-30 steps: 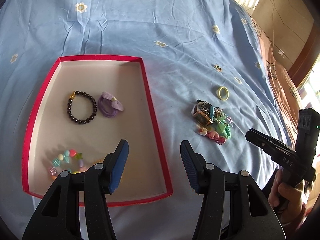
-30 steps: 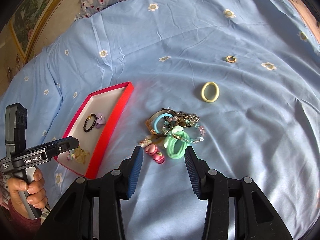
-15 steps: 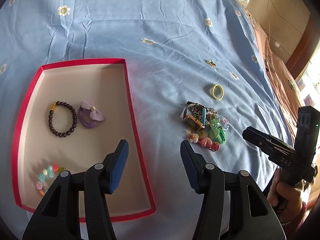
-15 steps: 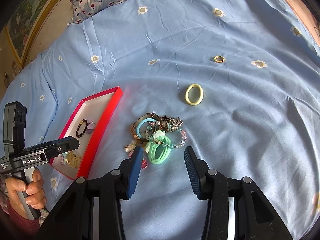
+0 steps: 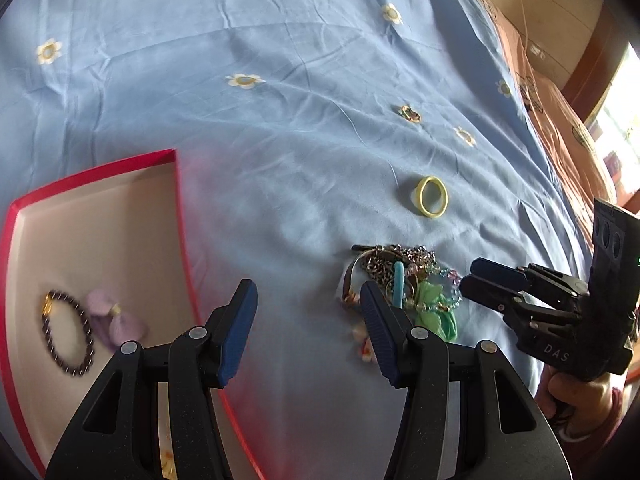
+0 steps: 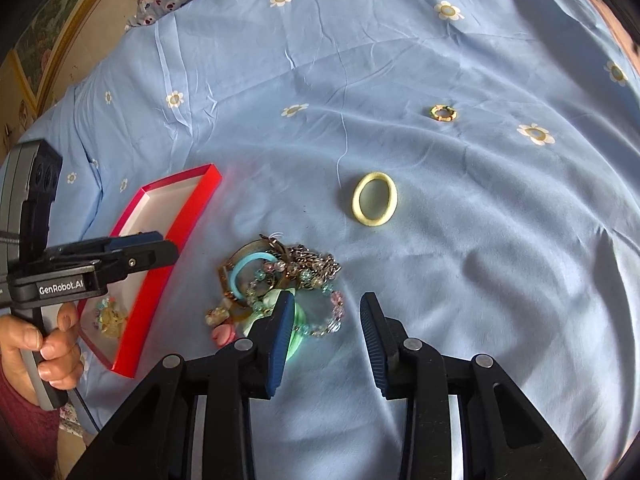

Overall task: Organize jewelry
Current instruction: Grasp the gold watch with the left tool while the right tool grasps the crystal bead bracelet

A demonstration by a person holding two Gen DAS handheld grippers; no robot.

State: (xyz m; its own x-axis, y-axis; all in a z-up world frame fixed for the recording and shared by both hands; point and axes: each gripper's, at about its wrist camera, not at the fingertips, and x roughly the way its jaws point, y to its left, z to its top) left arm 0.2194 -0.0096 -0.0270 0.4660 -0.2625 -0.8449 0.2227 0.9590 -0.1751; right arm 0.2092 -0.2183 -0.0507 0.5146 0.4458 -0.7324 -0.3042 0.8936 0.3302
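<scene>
Blue daisy-print sheet [image 6: 460, 280] covers the bed under everything. At 9 o'clock in the left wrist view lies the red box [image 5: 182, 240], long axis running 12 to 6, with a dark bead bracelet [image 5: 68, 336] and a purple tie [image 5: 114, 322] on its pale floor. Around 4 o'clock of centre sits the tangled pile [image 6: 276, 280]: chain, blue ring, green scrunchie, beads, pink charms. A yellow band [image 6: 375, 199] lies apart at the pile's 1 o'clock, its oval upright; farther on, a small gold ring [image 6: 443, 113]. The left gripper [image 5: 306, 328] hangs with fingers spread between box and pile. The right gripper [image 6: 328, 332] hangs spread at the pile's near edge, grasping nothing.
</scene>
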